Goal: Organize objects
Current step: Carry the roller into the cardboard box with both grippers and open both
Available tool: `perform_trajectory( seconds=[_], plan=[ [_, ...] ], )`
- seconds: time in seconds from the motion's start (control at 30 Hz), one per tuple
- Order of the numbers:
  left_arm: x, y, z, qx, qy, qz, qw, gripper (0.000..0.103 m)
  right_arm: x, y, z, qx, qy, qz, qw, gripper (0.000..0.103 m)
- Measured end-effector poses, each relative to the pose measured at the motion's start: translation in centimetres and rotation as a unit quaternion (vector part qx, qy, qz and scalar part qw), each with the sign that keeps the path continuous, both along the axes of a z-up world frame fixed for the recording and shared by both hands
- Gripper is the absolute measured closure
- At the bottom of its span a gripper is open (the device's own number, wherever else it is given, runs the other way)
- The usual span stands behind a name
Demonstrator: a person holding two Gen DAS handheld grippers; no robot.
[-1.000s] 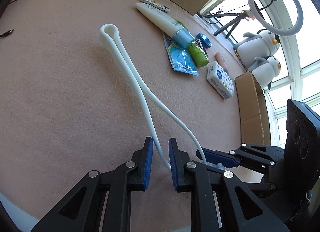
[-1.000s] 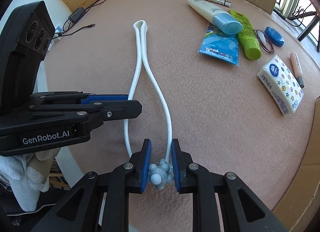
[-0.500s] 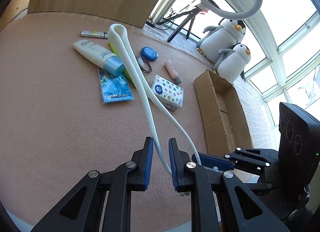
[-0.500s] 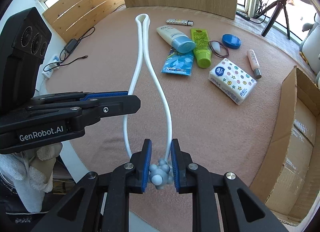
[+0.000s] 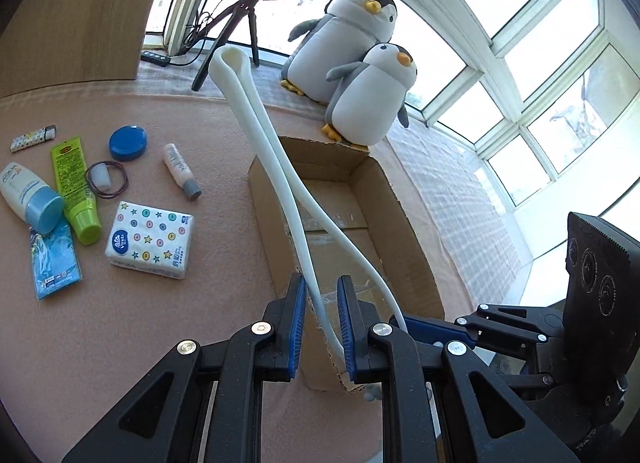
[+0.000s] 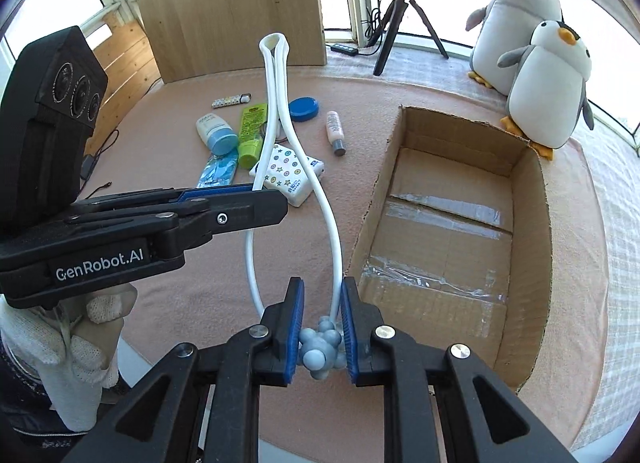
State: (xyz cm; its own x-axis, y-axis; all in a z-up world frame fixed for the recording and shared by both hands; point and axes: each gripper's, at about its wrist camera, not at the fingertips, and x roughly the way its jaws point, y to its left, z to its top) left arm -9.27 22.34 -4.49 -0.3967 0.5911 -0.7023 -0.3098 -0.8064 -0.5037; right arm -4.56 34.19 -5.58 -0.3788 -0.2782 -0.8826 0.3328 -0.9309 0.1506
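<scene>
The long white loop (image 5: 276,151) between the left gripper's (image 5: 318,327) blue ribbed pads (image 5: 297,327) looks like smooth, matt rubbery plastic, and its knobbly pale-blue end (image 6: 320,347) in the right gripper (image 6: 320,331) has a slight sheen. Both grippers are matt black plastic with bright metal screws. Ahead of them, the cardboard box (image 6: 532,231) is rough brown with glossy tape strips inside, the pink cloth (image 5: 120,343) under everything looks felt-like, the two penguins (image 5: 360,63) are soft plush, and the tissue pack (image 5: 150,239) has a shiny printed wrapper.

Both wrist views look steeply down from close above, sharing the cardboard box (image 5: 404,223) (image 6: 532,191) and penguins (image 5: 360,63) (image 6: 540,55).
</scene>
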Motion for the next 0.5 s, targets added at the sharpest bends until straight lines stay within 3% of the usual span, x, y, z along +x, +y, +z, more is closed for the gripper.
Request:
perform_trajectory(
  seconds=[0.33, 0.4, 0.43, 0.47, 0.5],
  plan=[
    [-2.3, 6.2, -1.4, -0.025, -0.011, -0.04, 0.9988, 0.086, -1.3, 6.5, -1.1, -0.003, -0.013, -0.072, 0.997, 0.088],
    [-2.5, 6.4, -1.6, -0.037, -0.013, -0.037, 0.9986, 0.079, -1.6, 7.2, -1.6, 0.002, -0.016, -0.08, 0.997, 0.088],
    [-2.6, 6.2, -1.7, -0.043, -0.012, -0.034, 0.9984, 0.067, -1.5, 7.3, -1.7, 0.005, -0.019, -0.082, 0.996, 0.088],
    [-2.6, 6.0, -1.7, -0.047, -0.009, -0.031, 0.9984, 0.061, -1.4, 7.6, -1.9, 0.007, -0.02, -0.086, 0.996, 0.087],
    [-2.6, 5.6, -1.8, -0.049, -0.008, -0.03, 0.9983, 0.061, -1.4, 7.9, -1.9, 0.005, -0.018, -0.096, 0.995, 0.086]
  ],
)
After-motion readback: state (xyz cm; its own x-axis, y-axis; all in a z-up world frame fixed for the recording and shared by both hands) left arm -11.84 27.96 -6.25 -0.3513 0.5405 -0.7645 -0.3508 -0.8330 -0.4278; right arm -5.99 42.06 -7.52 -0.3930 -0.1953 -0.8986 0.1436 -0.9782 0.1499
